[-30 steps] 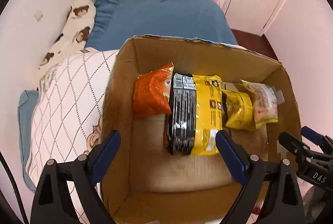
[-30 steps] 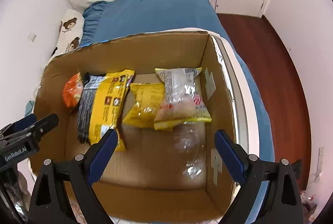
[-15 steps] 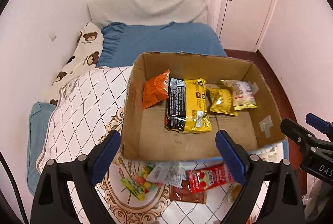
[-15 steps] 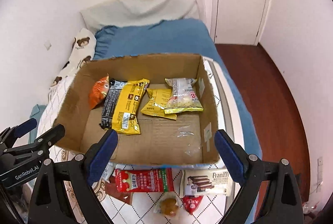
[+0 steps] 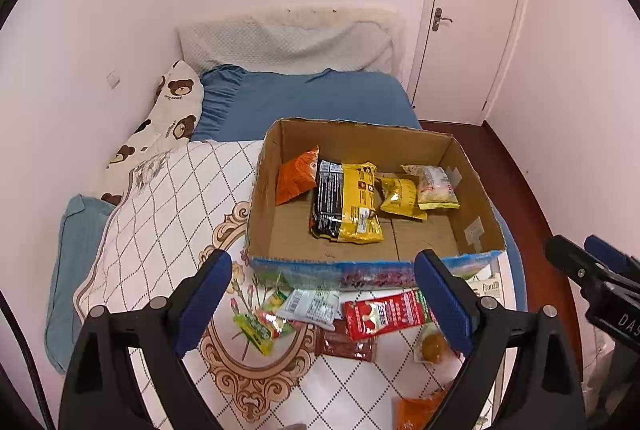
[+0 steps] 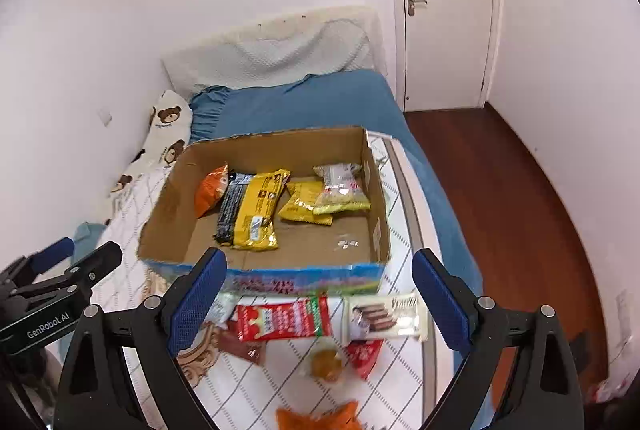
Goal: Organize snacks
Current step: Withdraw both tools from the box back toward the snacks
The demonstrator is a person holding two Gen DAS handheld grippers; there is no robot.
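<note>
Snacks still loose lie on the quilt (image 5: 168, 214) just in front of the cardboard box (image 5: 280, 242), whose floor already carries four packets in a row: orange bag (image 5: 297, 174), black-and-yellow pack (image 5: 346, 208), small yellow pack (image 5: 400, 192) and pale bag (image 5: 434, 186). Nearest target, by judgement, is the red wrapper (image 6: 282, 322), its long axis running side to side, parallel to the box's near wall. It sits between and just beyond the fingers of your right gripper (image 6: 318, 306), which stands wide apart and holds nothing; the white wafer pack (image 6: 384, 318) lies touching the wrapper's right end. Your left gripper (image 5: 322, 304) is likewise spread and empty, with the green candy packet (image 5: 254, 330) and the white sachet (image 5: 308, 306) ahead of it. Either hand reaches the red wrapper; your right looks better centred. Close across its short width.
</note>
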